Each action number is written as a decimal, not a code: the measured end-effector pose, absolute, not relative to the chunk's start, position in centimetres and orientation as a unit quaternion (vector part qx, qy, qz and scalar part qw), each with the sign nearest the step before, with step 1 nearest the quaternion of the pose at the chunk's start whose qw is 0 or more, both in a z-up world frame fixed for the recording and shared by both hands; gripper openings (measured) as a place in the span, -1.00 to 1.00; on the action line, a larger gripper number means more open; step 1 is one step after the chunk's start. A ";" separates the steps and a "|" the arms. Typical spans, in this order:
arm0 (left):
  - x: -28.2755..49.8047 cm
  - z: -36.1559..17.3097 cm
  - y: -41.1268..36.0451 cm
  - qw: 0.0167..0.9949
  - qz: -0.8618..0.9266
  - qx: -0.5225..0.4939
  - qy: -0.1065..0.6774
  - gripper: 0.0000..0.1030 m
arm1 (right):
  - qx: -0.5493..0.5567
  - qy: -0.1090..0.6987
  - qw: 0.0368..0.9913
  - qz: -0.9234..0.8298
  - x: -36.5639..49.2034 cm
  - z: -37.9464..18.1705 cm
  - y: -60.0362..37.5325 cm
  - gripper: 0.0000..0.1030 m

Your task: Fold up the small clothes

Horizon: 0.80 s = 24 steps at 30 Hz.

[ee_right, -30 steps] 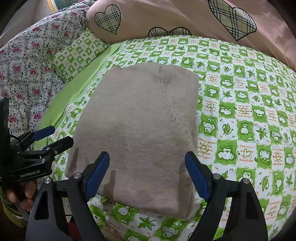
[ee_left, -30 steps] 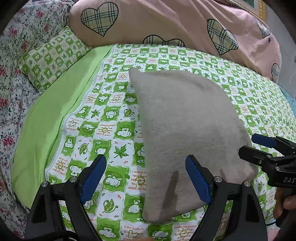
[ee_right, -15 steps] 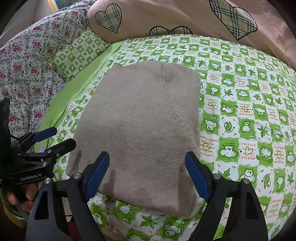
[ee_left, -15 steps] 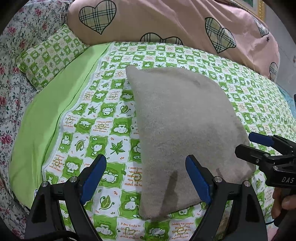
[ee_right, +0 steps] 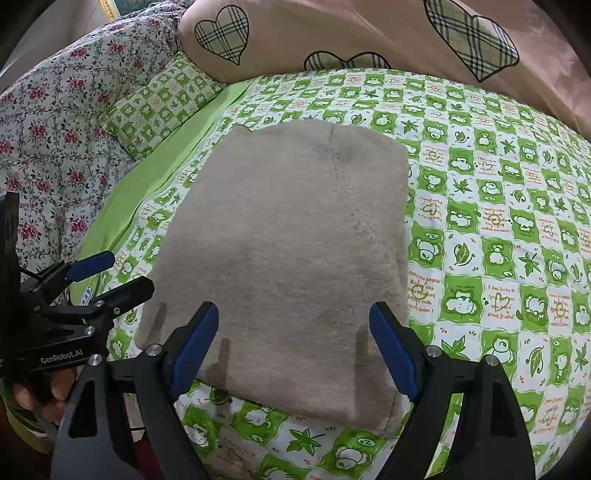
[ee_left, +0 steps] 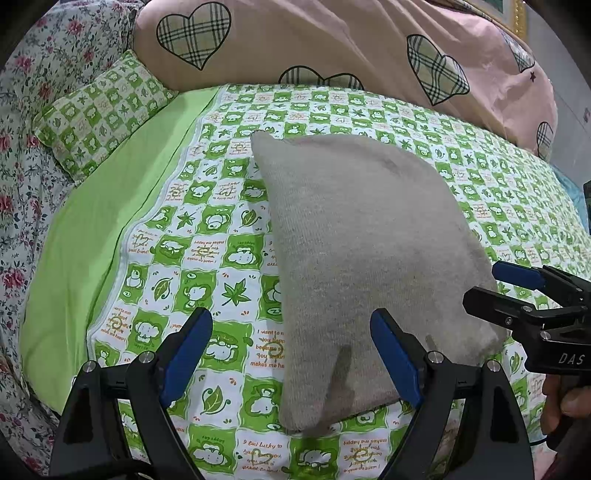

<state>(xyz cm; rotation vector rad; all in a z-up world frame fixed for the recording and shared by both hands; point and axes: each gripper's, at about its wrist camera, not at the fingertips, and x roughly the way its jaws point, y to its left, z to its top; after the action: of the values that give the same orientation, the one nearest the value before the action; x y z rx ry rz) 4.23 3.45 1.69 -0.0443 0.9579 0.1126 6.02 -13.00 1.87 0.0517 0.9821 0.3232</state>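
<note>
the grey knit cloth (ee_right: 288, 258) lies folded flat on the bed (ee_right: 498, 229); both grippers (ee_left: 291, 354) (ee_right: 295, 350) hang released, holding nothing, maybe one fold left.

Left gripper (ee_left: 291, 354) drawn slightly back from the grey folded garment (ee_left: 369, 266), right gripper (ee_right: 295, 350) seemingly likewise

Bed covered with a green-and-white checkered cartoon sheet (ee_left: 229, 266) (ee_right: 491, 221), plain lime-green strip along its left side. Directly on it: a folded grey-beige knitted garment (ee_left: 365, 258) (ee_right: 295, 258), flat in the middle; a small matching checkered pillow (ee_left: 99, 114) (ee_right: 162, 99) at far left; a pink, perhaps quilted, blanket with plaid hearts (ee_left: 332, 40) (ee_right: 369, 33) behind.
</note>
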 end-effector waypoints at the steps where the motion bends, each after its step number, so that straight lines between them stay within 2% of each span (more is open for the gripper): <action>1: 4.2 1.7 3.5 0.885 0.053 -0.021 0.461 0.70 | 0.025 0.469 0.869 0.154 6.0 1.9 -13.0 0.63; 24: 4.4 2.0 3.1 0.887 0.046 -0.014 0.459 0.71 | 0.026 0.469 0.868 0.157 6.1 2.0 -12.7 0.63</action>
<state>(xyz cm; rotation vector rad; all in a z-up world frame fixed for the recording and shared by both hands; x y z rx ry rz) 4.43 3.15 1.96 -0.0290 0.9543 0.0951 6.07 -12.74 2.03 0.0537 0.9822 0.3294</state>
